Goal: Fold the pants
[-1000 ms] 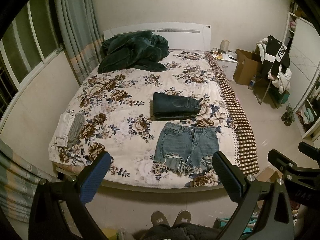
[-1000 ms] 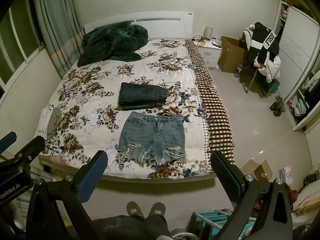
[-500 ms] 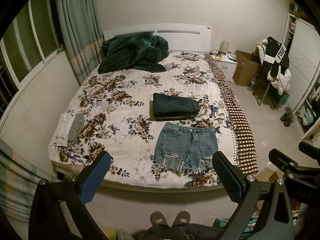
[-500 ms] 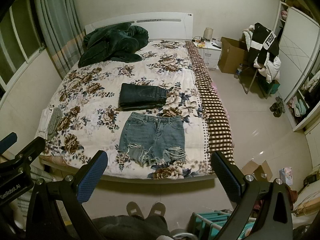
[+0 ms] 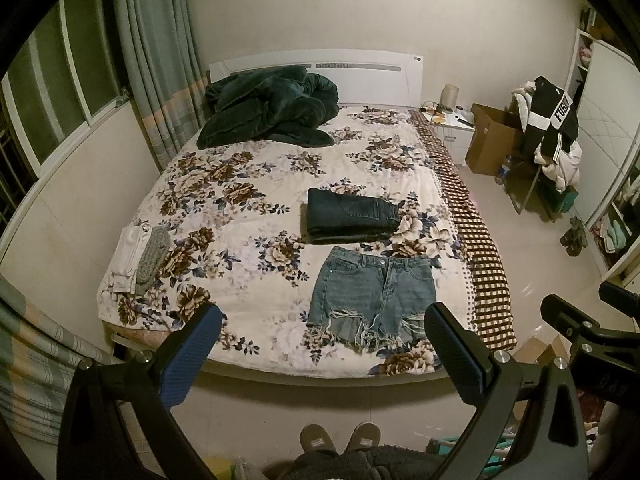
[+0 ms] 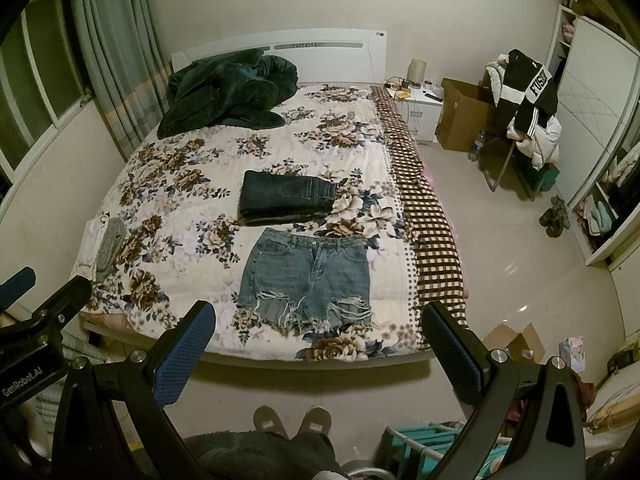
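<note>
Denim shorts (image 5: 374,294) flat; floor box (image 6: 516,340) right-view only

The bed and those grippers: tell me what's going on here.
A person stands at the foot of the bed with a gripper in each hand. The left gripper and right gripper are both open, hold nothing and are short of the bed. Light denim shorts lie spread flat near the foot edge, not yet folded. Just beyond them sit dark jeans, already folded. A green blanket is heaped by the headboard.
</note>
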### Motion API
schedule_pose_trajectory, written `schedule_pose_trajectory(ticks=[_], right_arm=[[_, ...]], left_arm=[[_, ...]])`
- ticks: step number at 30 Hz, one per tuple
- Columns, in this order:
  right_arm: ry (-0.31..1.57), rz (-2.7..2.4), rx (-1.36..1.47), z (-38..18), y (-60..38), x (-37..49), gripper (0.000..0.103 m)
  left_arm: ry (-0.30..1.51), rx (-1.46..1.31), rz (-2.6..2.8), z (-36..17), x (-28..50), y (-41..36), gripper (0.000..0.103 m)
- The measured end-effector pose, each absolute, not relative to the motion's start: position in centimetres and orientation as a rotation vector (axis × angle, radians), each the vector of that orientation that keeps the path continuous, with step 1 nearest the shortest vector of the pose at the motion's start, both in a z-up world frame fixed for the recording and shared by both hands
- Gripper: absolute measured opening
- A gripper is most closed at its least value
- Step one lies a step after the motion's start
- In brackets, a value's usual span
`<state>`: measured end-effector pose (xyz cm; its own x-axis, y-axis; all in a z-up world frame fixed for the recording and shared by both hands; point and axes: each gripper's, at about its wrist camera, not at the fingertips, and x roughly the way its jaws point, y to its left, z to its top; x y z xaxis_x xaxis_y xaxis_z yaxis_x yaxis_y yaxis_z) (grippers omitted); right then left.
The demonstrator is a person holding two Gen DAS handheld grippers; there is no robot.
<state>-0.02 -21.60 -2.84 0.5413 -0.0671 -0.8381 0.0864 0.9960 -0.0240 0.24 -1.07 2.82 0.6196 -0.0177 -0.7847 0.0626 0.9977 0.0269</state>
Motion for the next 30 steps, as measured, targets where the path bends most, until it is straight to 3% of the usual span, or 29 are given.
schedule_pose_trajectory(ticks=[19,30], right_arm=[[1.023,-0.102,0.027,-0.1,-20.6,2.7,0.103],[1.047,-0.180,0.067,-5.0,-22.0,8.0,0.103]], left_arm=[[0.904,0.044,-0.070,3.7,1.1,-1.1,0.103],[0.817,0.067,0.029,-2.6,7.2,0.9,0.103]])
